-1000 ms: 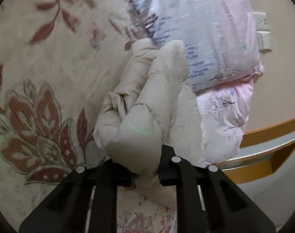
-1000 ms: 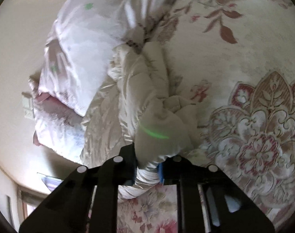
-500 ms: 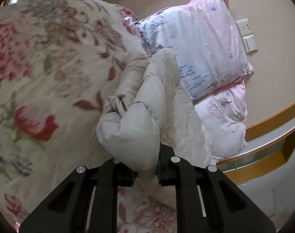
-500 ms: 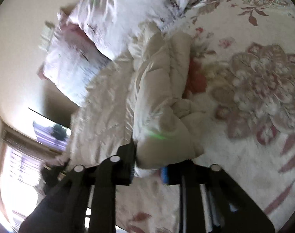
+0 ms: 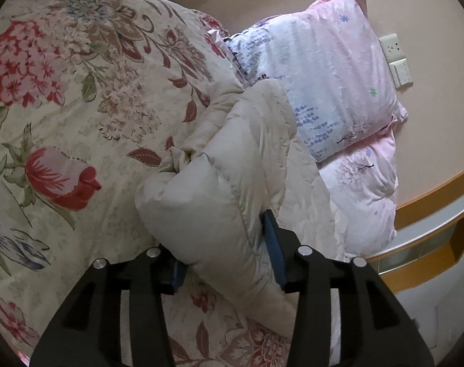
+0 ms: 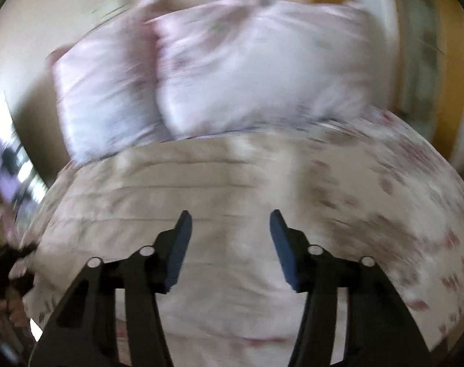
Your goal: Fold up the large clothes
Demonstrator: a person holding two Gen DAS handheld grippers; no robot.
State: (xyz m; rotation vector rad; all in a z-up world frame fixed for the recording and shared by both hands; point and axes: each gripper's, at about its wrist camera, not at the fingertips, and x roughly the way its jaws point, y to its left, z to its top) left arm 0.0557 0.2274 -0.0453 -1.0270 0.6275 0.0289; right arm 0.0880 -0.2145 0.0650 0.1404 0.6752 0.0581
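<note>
A puffy cream quilted coat (image 5: 250, 159) lies bunched on the flowered bedspread (image 5: 79, 98), against the pillows. My left gripper (image 5: 222, 244) has its jaws opening; a thick fold of the coat fills the gap and brushes the blue pads (image 5: 273, 244) without being pinched. The right wrist view is blurred by motion. There my right gripper (image 6: 230, 214) hangs above the spread cream coat (image 6: 201, 183), jaws opening, nothing between its blue pads (image 6: 178, 244).
Two pink and pale blue pillows (image 5: 332, 79) lean on the beige wall at the head of the bed, and show in the right wrist view as pillows (image 6: 262, 70). A wall socket (image 5: 394, 49) and a wooden ledge (image 5: 430, 195) lie to the right.
Both grippers' jaws have spread. The left has loosened on the coat fold and held its place lately. The right has let the coat go, rolled and lifted away from it.
</note>
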